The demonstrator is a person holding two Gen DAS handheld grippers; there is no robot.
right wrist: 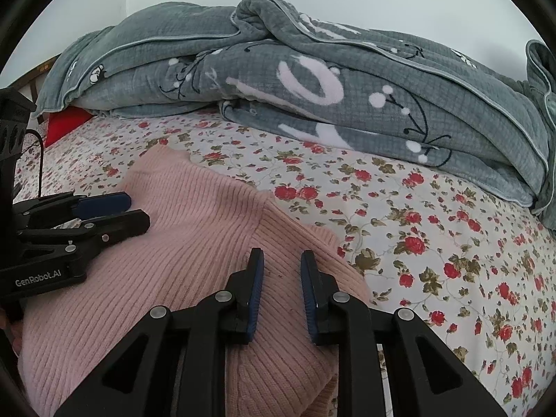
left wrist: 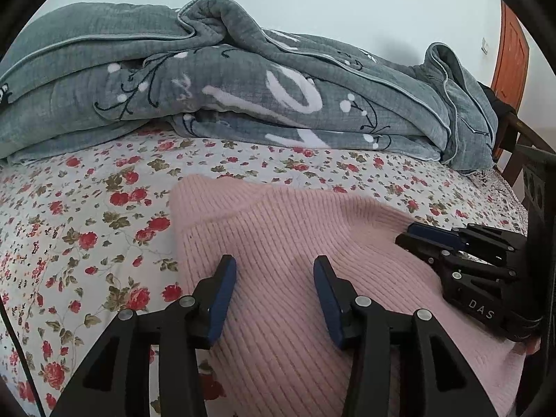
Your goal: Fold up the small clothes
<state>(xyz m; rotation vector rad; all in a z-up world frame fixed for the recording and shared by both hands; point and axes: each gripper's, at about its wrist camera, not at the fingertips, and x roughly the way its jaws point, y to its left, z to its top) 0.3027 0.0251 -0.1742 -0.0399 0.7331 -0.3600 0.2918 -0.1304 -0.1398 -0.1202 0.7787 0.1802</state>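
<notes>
White wall fills the far background, and below it sits a bed with a flowery sheet (left wrist: 104, 208) covered in little red roses. At the far side of the bed lies a big gray blanket (left wrist: 243, 80), bunched up in soft folds, with white shapes on it. A pink ribbed sweater (left wrist: 278, 243) lies flat on the sheet, near the cameras. The left gripper (left wrist: 274, 271) is over the sweater's left part, and its jaws are wide apart, holding nothing. The right gripper (right wrist: 279, 267) is over the sweater's right part, close to its edge. Its jaws are apart too, with a smaller gap, and pink knit shows between them. Each gripper shows up in the other one's view, low over the sweater. On the far right stands an orange wooden door (left wrist: 510, 55). Something red (right wrist: 66, 125) peeks out from under the blanket on the far left.
</notes>
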